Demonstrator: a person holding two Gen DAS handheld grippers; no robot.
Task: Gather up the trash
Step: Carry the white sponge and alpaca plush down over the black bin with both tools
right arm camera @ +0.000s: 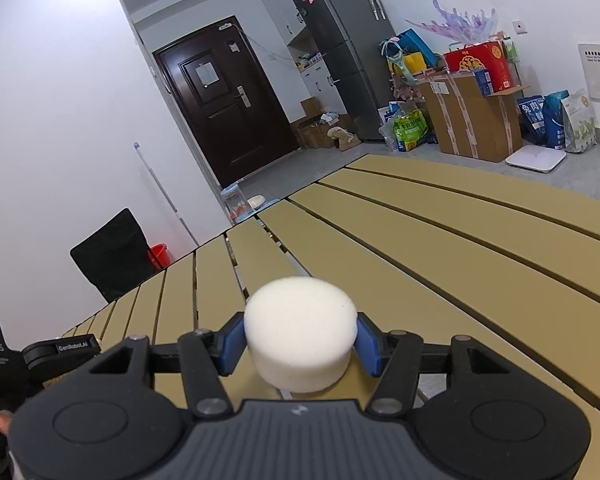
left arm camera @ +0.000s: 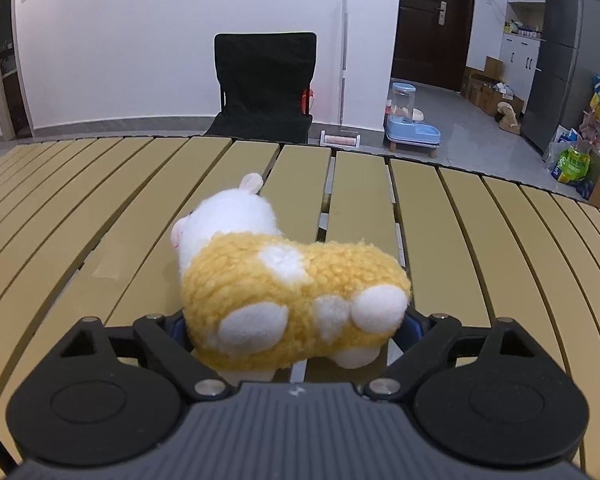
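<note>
Slatted table point(left arm camera: 440, 216) lay bare to its far edge; my left gripper point(left arm camera: 296, 326) straddled plush toy point(left arm camera: 292, 284), grip uncertain; right gripper point(right arm camera: 300, 346) clenched foam puck point(right arm camera: 300, 332).

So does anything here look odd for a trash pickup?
Yes: the left hand-held gripper has a yellow-and-white plush toy lying on its side between its jaws on the slatted table, hardly trash. The right hand-held gripper clamps a white foam puck.

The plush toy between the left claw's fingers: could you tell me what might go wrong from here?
The plush toy is bulky and soft, and the left claw reaches only its rear end, so it may squash and slip out. The right claw pinches a white foam puck that could deform and pop free over the slatted table.
</note>
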